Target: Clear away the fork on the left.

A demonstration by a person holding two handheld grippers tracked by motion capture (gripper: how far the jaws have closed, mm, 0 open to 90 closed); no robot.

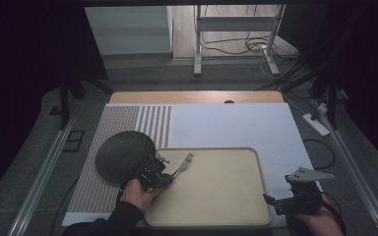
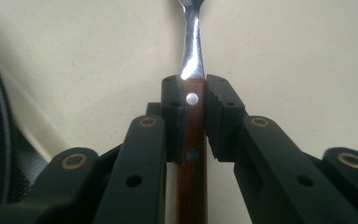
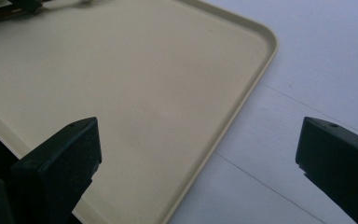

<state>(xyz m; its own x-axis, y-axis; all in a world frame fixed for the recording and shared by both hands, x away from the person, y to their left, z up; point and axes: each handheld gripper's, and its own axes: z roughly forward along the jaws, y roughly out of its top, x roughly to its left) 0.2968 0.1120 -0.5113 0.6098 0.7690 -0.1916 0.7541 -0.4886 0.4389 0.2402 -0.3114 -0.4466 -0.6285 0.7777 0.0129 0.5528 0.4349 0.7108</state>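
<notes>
Dim surroundings frame a bench (image 1: 128,97) covered by a white sheet (image 1: 231,125), with a patch of fine stripes and dots at its left part. On the near half of the sheet lies a cream rectangular tray (image 1: 236,196) with rounded corners and a low rim. Just left of the tray, touching its far left corner, sits a dark round mat (image 1: 120,153) with a woven look.

At the tray's left edge, the left gripper (image 1: 163,173) is held in a person's hand (image 1: 139,192), a dark sleeve behind it. Its fingers (image 2: 173,116) are clenched on a fork (image 1: 183,164): they press both sides of the reddish-brown wooden handle, which carries metal rivets. The shiny metal neck runs out ahead of the fingers, and the tines point toward the far right, over the tray's far left part. Whether the tines touch the tray surface cannot be told.

At the near right, just off the tray's near right corner, the right gripper (image 1: 274,200) rests in the other hand (image 1: 320,221). Its fingers (image 3: 65,154) are spread wide with nothing between them, above the tray rim and the white sheet.
</notes>
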